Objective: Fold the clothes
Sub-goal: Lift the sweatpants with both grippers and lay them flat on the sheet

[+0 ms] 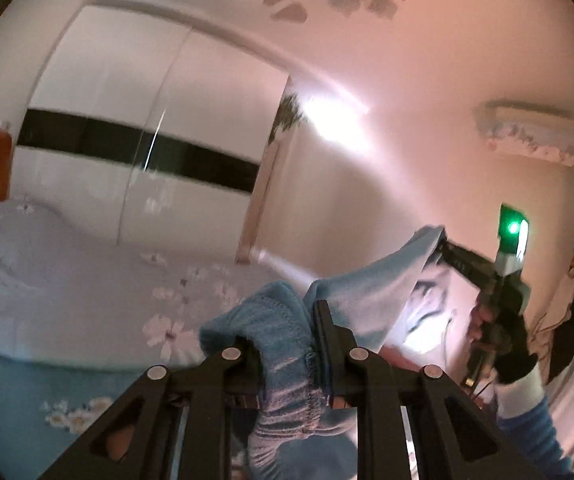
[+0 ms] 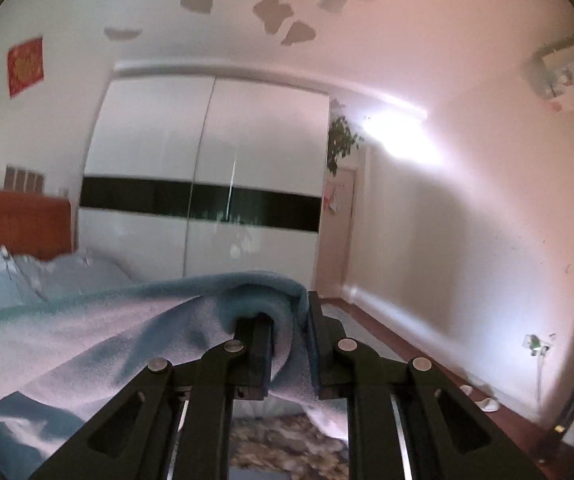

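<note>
The left gripper [image 1: 287,344] has its fingers [image 1: 329,332] pinching a bunched, stitched edge of the blue garment [image 1: 283,328], held up above the bed [image 1: 99,280]. From there the cloth runs rightward to the right gripper [image 1: 453,254], seen from the left wrist in a gloved hand [image 1: 503,340], probably gripping the far edge, though blur hides the tips. In the right wrist view, the right gripper [image 2: 289,344] has its fingers [image 2: 253,344] nipping a thick fold of the garment [image 2: 127,328], which drapes leftward before the wardrobe [image 2: 207,184]
</note>
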Demonstrator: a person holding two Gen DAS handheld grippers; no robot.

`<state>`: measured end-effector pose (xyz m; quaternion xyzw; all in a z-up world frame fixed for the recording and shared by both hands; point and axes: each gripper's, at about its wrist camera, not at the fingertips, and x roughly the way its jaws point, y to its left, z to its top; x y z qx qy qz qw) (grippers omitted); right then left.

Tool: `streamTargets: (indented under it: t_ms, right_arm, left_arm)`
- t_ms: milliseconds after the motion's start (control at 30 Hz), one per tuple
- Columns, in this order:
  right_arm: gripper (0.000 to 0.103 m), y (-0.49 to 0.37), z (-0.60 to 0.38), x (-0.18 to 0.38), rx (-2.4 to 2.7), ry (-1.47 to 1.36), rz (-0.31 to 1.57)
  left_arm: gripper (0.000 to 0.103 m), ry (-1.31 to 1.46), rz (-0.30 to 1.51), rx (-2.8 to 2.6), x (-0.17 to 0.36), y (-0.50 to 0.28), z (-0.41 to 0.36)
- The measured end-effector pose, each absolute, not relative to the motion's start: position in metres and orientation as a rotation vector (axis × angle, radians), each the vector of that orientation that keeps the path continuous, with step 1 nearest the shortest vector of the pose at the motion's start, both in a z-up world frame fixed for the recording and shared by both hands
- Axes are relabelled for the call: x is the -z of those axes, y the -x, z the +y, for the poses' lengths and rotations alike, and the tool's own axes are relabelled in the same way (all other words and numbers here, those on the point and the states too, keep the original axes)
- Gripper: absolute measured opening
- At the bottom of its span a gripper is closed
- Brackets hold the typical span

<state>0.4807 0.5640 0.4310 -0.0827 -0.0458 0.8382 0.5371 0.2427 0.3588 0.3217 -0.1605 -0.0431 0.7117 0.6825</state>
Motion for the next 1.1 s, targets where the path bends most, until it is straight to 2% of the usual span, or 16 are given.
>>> streamTargets:
  t_ms: [133, 300, 533, 800, 1100]
  right_arm:
    - [0.015, -0.442, 0.581, -0.381, -2.066, 0.313, -0.055]
    - [0.015, -0.362, 0.610, -0.285, -2.212, 0.517, 0.099]
    - [0.015, -0.214, 0.609, -0.160, -2.303, 0.876, 0.170]
    - [0.015, -0.127, 0.619, -0.119, -2.236, 1.021, 0.087]
    - [0.015, -0.054, 0.647, -0.041, -2.166, 1.186, 0.137]
  left_arm:
    - [0.021, 0.483, -0.042, -1.688, -0.264, -0.207, 0.345]
    - [0.021, 0.744, -0.035, -1.846, -0.178, -0.157, 0.294]
    - [0.021, 0.977, -0.074, -2.063, -0.103, -0.075, 0.232]
    - [0.020, 1.062, -0.014, -2.130, -0.054, 0.025, 0.276]
    - [0.020, 1.232, 0.068, -2.151, 0.014, 0.119, 0.308]
